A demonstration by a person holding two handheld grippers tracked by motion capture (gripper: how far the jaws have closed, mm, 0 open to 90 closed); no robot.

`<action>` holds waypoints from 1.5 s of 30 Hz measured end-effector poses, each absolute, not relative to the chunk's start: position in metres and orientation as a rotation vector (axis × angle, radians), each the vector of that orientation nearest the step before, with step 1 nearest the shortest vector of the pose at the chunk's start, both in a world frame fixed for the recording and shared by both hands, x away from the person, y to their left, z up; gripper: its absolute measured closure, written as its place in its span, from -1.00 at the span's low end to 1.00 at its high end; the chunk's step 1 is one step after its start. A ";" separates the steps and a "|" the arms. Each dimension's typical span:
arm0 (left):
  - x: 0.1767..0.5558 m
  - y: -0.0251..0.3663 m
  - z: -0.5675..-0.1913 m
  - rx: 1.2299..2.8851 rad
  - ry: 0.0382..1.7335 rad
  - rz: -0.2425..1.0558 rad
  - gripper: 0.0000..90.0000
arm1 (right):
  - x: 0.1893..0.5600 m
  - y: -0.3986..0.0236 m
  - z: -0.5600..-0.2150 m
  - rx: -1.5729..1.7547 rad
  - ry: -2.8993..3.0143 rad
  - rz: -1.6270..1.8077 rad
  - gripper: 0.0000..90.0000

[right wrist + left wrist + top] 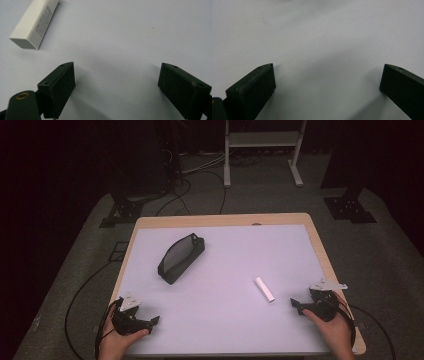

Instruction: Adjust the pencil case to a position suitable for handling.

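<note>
The right gripper (299, 306) is held low over the white table mat (225, 270) at its near right corner, jaws spread wide with nothing between them. Just beside it, a small white box (35, 23) lies flat. The left gripper (150, 322) is held at the near left corner, jaws likewise wide and empty. A black pouch (181, 257) is seen farther back, well apart from both

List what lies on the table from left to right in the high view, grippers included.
left gripper → black pouch → white box → right gripper, all on the table.
</note>
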State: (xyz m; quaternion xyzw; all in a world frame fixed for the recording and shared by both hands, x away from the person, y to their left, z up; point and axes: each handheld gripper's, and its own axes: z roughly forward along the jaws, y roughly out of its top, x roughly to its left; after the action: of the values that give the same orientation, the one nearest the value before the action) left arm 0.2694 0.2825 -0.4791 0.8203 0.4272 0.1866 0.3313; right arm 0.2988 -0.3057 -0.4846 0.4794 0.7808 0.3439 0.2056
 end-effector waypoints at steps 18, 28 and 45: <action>0.264 0.281 -0.473 2.121 1.035 0.461 -0.38 | 0.299 -0.306 -0.485 1.334 2.175 0.958 -0.71; 0.271 0.276 -0.462 2.090 1.041 0.481 -0.26 | 0.299 -0.306 -0.485 1.335 2.175 0.959 -0.71; 0.290 0.270 -0.435 2.017 1.042 0.532 -0.22 | 0.299 -0.306 -0.485 1.335 2.175 0.960 -0.71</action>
State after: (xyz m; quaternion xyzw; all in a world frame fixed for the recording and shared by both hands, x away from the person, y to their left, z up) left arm 0.2897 0.2700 -0.4345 0.7951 0.4108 0.2097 0.3939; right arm 0.2987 -0.3058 -0.4847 0.4790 0.7805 0.3447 0.2061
